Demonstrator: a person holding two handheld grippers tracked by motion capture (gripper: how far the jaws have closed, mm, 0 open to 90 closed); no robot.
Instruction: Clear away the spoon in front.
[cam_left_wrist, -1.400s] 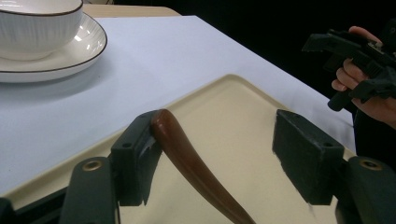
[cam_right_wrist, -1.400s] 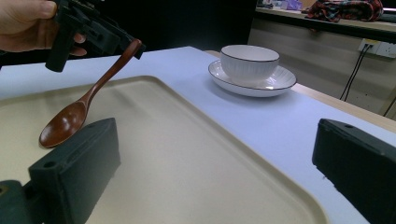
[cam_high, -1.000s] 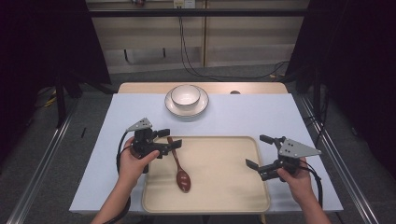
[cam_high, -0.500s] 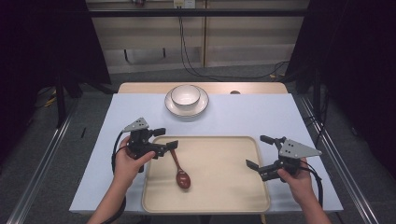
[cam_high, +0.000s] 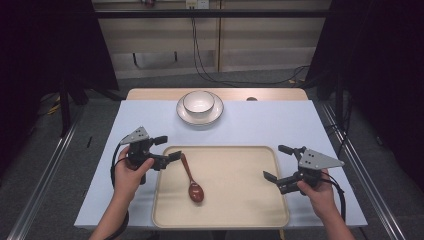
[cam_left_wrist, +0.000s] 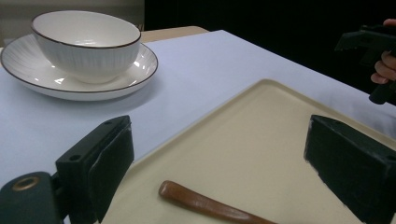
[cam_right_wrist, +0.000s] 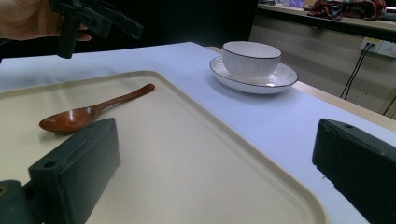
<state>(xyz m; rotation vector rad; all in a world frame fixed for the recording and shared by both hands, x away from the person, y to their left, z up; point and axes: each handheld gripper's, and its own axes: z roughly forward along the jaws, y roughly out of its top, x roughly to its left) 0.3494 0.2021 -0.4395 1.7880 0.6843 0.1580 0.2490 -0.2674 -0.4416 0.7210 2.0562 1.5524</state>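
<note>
A brown wooden spoon (cam_high: 190, 176) lies on the beige tray (cam_high: 235, 185), handle toward the far left and bowl end toward me. My left gripper (cam_high: 169, 148) hovers at the tray's left rim, just left of the handle tip. It is open, and its jaws have just been opening with nothing pressed between them. In the left gripper view the handle end (cam_left_wrist: 201, 203) rests on the tray (cam_left_wrist: 261, 140) below the gap, touching neither pad. My right gripper (cam_high: 273, 162) stands open over the tray's right edge, far from the spoon (cam_right_wrist: 93, 111).
A white bowl (cam_high: 198, 101) sits on a white plate (cam_high: 182, 114) at the far middle of the pale blue table. Bare tabletop surrounds the tray. Metal rails run along both sides of the table, on the floor.
My left gripper has drawn back to the left from the spoon handle with its jaws spreading. The spoon stays on the tray. The right gripper has kept still.
</note>
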